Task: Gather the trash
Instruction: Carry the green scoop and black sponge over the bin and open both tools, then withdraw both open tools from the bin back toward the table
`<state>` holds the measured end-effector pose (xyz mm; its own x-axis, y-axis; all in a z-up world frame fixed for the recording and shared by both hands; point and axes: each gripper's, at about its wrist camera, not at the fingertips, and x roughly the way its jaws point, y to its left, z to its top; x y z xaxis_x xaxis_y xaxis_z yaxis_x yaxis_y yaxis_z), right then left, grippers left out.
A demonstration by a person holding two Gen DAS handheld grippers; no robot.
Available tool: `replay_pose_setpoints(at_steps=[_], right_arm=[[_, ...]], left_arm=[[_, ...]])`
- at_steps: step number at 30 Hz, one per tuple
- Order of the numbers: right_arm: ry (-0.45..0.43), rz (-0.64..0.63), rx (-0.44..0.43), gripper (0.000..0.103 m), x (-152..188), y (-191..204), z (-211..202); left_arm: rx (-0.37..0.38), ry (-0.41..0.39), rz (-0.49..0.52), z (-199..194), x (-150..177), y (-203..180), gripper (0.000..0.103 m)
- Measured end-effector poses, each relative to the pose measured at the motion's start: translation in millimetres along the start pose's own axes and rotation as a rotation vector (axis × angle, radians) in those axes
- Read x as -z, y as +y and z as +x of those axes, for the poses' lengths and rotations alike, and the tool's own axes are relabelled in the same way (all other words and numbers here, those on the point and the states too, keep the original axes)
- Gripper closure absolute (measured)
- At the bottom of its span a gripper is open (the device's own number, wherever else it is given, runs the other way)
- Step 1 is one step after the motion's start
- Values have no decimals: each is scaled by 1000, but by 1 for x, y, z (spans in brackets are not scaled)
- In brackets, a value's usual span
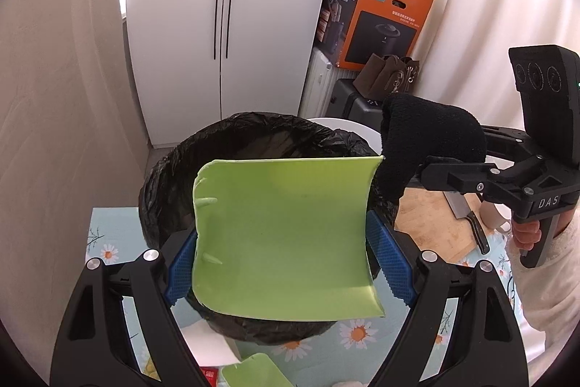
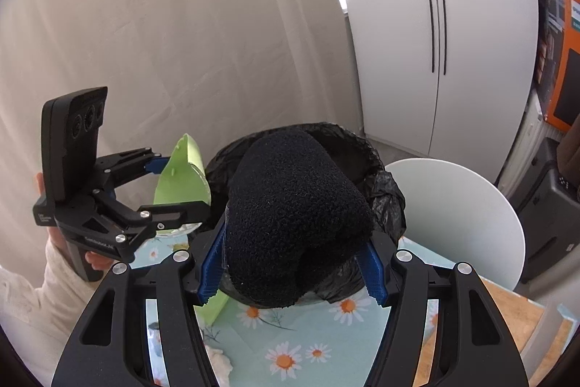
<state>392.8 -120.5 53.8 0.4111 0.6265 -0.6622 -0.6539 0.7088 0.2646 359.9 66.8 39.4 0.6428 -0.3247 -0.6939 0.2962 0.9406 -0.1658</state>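
Left wrist view: left gripper (image 1: 286, 242) has its jaws clamped across the 2 side walls of a green scoop (image 1: 282, 234), open mouth tipped toward the far bin (image 1: 253, 133). Held so, I judge, to slide any contents over the rim. Scoop is thin, smooth, matte plastic, a curved trough with small moulded nubs on its left wall. It looks empty here. Bin is round, lined with a crinkled glossy black bag. To the right, a black cloth (image 1: 431, 140) hangs over the bin's right edge from the right gripper.

Right wrist view: right gripper (image 2: 293, 260) has its jaws clamped on the cloth (image 2: 297, 205), a fuzzy, fleece-like lump bulging above the pads, directly over the bin (image 2: 384, 176) mouth, likely poised for dropping. Scoop (image 2: 181, 176) sits left, edge-on, at the bin's left rim. Bin stands on a daisy-print surface (image 2: 290, 343); a white chair (image 2: 464, 216) is behind, right.
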Motion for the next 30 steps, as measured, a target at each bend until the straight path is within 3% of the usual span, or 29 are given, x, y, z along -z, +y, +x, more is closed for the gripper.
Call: replay_pose_setpoints(at_steps=[8, 17, 19, 20, 23, 27, 30], right_arm=[[49, -22, -16, 45, -3, -9, 38], [112, -9, 47, 43, -4, -25, 72], [106, -6, 64, 38, -4, -26, 72], [97, 2, 63, 35, -4, -28, 70], [63, 33, 65, 17, -5, -33, 61], [41, 37, 105, 17, -2, -31, 41], [37, 33, 144, 17, 0, -28, 31]], left_arm=[[12, 42, 5, 38, -3, 21, 20], [-28, 60, 65, 64, -6, 28, 20], [-47, 39, 88, 64, -4, 27, 17], [-48, 22, 103, 62, -3, 25, 10], [-21, -4, 106, 58, -2, 26, 6], [-30, -14, 108, 51, -4, 21, 6], [4, -25, 97, 40, -7, 16, 6]])
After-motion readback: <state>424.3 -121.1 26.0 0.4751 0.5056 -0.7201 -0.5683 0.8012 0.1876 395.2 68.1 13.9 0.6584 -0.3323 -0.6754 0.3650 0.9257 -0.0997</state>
